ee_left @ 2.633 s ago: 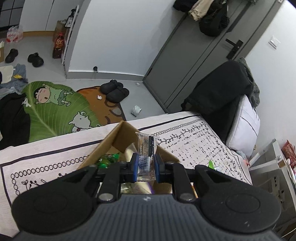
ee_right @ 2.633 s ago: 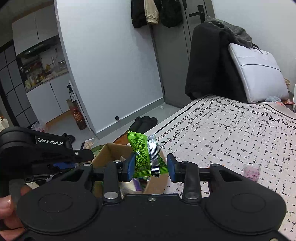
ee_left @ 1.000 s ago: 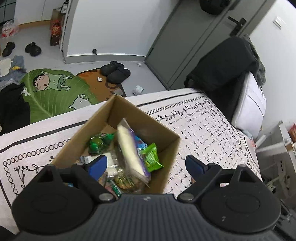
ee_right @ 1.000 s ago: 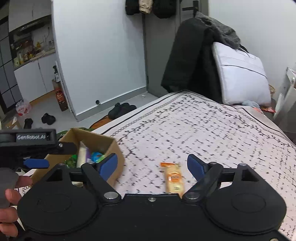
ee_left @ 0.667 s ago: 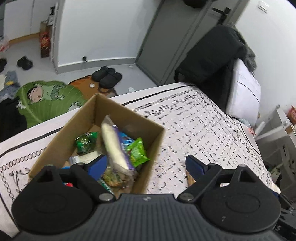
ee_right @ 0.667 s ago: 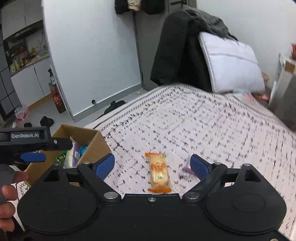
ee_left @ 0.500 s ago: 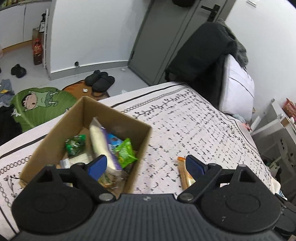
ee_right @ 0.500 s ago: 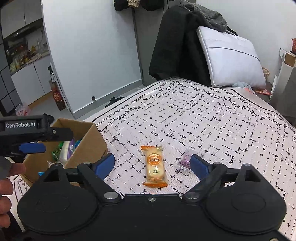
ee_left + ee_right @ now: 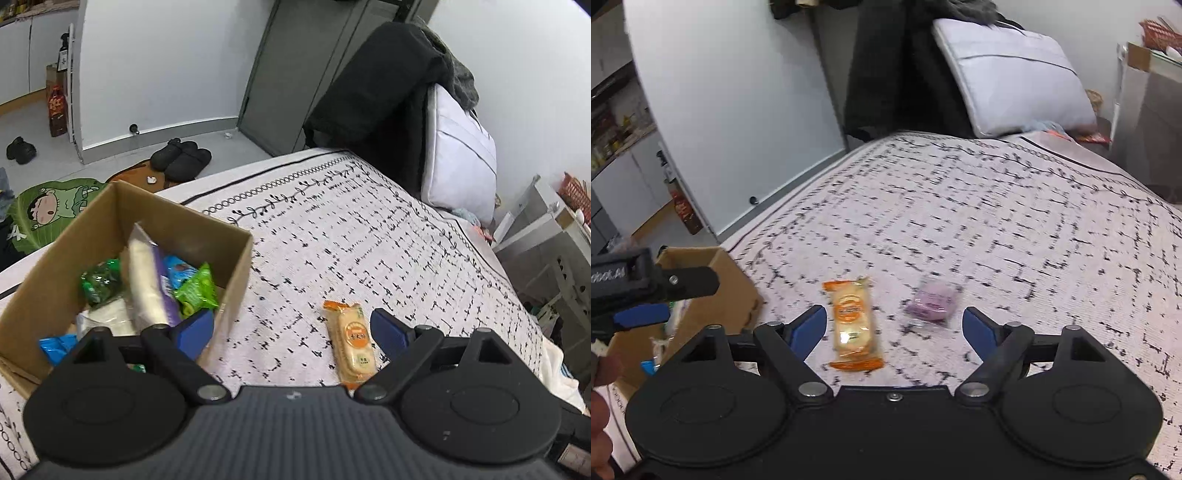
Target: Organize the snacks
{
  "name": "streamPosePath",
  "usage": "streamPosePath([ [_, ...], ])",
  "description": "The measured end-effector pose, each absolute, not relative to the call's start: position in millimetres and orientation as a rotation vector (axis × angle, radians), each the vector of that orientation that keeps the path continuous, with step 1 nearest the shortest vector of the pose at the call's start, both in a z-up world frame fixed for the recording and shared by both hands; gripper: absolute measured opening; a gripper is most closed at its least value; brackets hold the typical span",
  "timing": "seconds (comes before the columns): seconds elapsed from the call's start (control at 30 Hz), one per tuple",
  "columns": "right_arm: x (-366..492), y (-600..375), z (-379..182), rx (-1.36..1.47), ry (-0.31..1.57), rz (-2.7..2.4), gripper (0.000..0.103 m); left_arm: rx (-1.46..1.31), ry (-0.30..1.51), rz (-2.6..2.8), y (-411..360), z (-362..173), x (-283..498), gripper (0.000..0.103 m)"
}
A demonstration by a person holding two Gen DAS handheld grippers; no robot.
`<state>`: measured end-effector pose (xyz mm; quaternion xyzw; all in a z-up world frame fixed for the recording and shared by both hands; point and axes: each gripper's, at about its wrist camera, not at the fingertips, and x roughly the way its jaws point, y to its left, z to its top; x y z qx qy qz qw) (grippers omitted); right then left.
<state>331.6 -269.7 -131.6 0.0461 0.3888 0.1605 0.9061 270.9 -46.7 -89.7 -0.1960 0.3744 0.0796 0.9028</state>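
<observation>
The bed, under a white cover with black dashes, is the largest thing; its far edge ends at a dark coat and one pillow, and beyond its left edge lies the floor with a green mat and two pairs of shoes. Most of the cover right of the box is bare, leaving open room around the loose snacks.

One cardboard box sits at the bed's left side, top open, with at least six wrapped snacks inside, among them two green packs and a long white-and-purple one standing on end.

Two snacks lie on the cover right of the box: one orange pack, well clear of the box wall, and one small purple pack just right of the orange one, blurred in the right wrist view.

The left gripper has its jaws wide apart and empty; its left finger hangs over the box's near corner, its right finger just beside the orange pack. The right gripper is also spread wide and empty, with both loose packs framed between its fingers.

2.6 seconds ago each gripper was clamped on a snack over the box; both have since let go and swung right, toward the open cover.
</observation>
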Motion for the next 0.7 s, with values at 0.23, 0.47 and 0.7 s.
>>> streamPosePath([
  [0.23, 344.2, -285.2, -150.0, 0.148, 0.851, 0.298, 0.075, -0.383, 0.788, 0.161, -63.3, -102.7, 283.4, 0.090],
  [0.47, 354.2, -294.4, -161.7, 0.165, 0.861, 0.287, 0.070, -0.358, 0.787, 0.134, -83.3, -113.2, 293.1, 0.088],
  [0.7, 361.6, -302.2, -170.4, 0.182, 0.853, 0.271, 0.057, -0.344, 0.835, 0.107, -103.7, -134.5, 302.3, 0.078],
])
